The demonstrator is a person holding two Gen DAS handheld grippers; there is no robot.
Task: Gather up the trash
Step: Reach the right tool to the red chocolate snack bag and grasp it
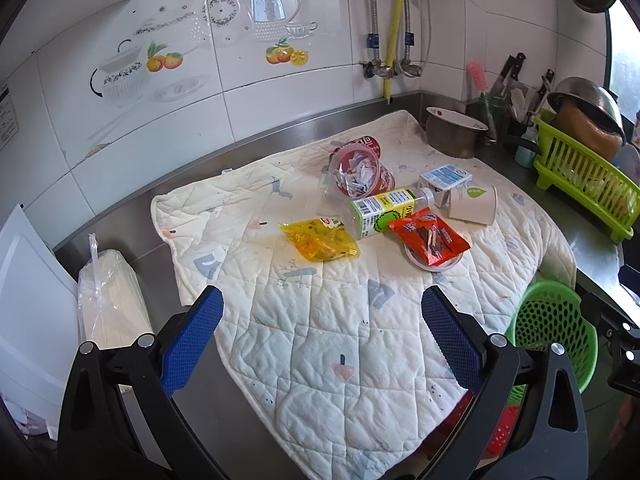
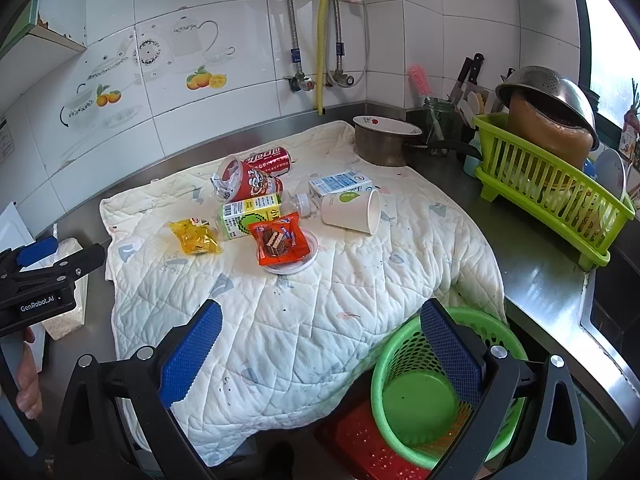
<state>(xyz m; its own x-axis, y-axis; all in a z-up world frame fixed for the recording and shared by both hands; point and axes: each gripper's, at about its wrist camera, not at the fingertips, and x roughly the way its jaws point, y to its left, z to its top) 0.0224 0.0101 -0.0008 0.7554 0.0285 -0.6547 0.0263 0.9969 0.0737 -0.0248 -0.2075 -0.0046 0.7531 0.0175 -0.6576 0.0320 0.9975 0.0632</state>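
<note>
Left tool (image 1: 322, 312): hovering over near edge of quilted mat, jaws spread wide, holding nothing.
Right tool (image 2: 320, 326): hovering over near right of mat, jaws spread wide, holding nothing; right finger (image 2: 450, 350) overlapping rim of green basket.
Surface (image 2: 536, 276): steel, carrying quilted mat (image 2: 280, 328) across its middle.
Trash cluster: lying on far half of mat, well apart from both tools.
Yellow wrapper (image 2: 195, 237): lying leftmost in cluster, just beside green-label bottle.
Green-label bottle (image 2: 252, 216): lying on its side, cap pointing right.
Red wrapper (image 2: 280, 240): resting on white lid (image 2: 310, 258), overlapping bottle's near side.
Red cup (image 2: 248, 182): tipped over, paper scraps showing in mouth; red can (image 2: 272, 158) lying just behind.
Milk carton (image 2: 340, 182): lying far right, touching paper cup.
Paper cup (image 2: 352, 210): lying on its side, mouth facing right.
Green basket (image 2: 420, 396): sitting at near right, partly on mat edge, interior looking empty.
Red tray (image 2: 368, 444): sitting under basket.
</note>
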